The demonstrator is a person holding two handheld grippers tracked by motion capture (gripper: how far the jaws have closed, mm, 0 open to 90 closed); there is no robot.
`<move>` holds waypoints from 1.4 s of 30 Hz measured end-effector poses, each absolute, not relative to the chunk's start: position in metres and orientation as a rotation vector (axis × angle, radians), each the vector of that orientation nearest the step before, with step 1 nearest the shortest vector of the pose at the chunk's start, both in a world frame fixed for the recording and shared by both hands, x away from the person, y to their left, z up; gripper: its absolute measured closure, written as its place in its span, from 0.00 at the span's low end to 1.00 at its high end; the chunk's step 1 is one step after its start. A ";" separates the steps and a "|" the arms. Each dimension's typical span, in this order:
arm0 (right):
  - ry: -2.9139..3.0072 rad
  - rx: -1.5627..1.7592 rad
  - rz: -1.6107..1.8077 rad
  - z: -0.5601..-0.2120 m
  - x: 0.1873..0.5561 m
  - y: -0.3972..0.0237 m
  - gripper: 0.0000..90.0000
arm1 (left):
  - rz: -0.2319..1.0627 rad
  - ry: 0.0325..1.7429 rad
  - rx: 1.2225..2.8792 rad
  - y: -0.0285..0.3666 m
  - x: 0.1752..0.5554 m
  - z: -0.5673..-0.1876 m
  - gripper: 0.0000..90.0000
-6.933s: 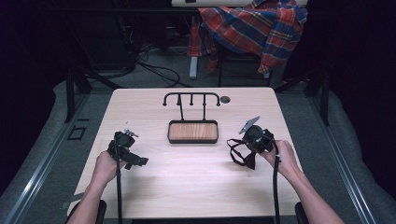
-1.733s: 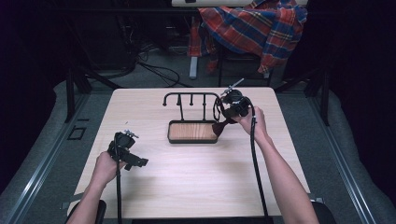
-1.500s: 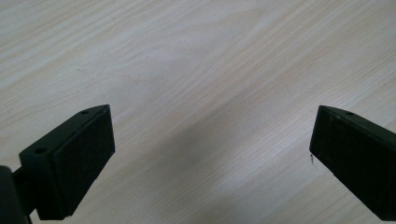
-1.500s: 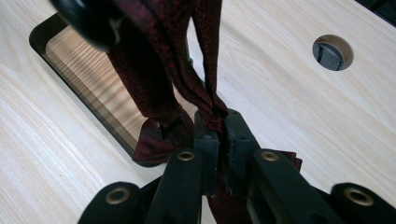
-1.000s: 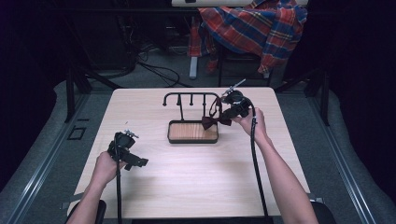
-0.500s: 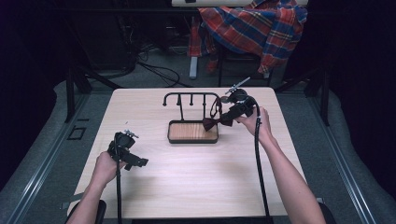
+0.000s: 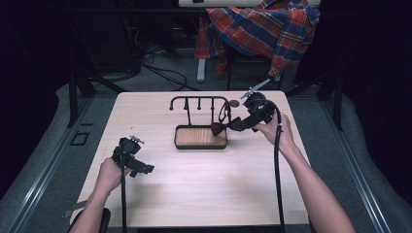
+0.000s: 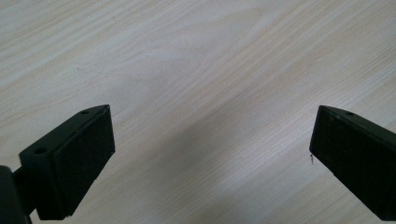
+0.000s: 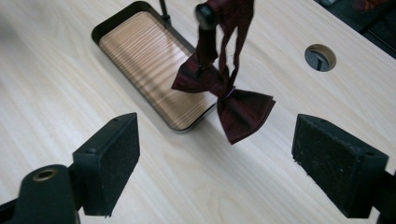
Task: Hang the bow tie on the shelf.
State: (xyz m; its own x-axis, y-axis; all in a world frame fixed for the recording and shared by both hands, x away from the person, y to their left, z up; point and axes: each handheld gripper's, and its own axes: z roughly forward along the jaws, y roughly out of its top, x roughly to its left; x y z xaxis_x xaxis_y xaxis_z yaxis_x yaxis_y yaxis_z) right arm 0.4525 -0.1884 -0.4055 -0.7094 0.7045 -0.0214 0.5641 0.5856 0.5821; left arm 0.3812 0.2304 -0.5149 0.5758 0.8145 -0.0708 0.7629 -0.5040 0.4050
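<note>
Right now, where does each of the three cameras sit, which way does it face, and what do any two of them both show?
High view: above the person's side, facing forward and down on the table; both forearms, left claw, right claw.
Left gripper view: on the left claw, facing bare tabletop between its open jaws.
Right gripper view: on the right claw, facing the bow tie hanging from the rack over the tray.
Shared: high and right gripper views both show bow tie, rack, tray.
</note>
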 end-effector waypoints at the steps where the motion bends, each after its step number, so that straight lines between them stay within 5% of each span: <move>1: 2.571 1.043 0.809 -0.405 0.450 -0.189 0.16 | 0.182 1.275 2.418 0.230 0.381 -0.515 0.00; 18: 2.608 0.979 0.759 -0.409 0.410 -0.204 0.09 | 0.184 1.274 2.426 0.229 0.381 -0.515 0.00; 42: 2.675 1.024 0.667 -0.474 0.374 -0.229 0.01 | 0.176 1.264 2.448 0.227 0.381 -0.516 0.00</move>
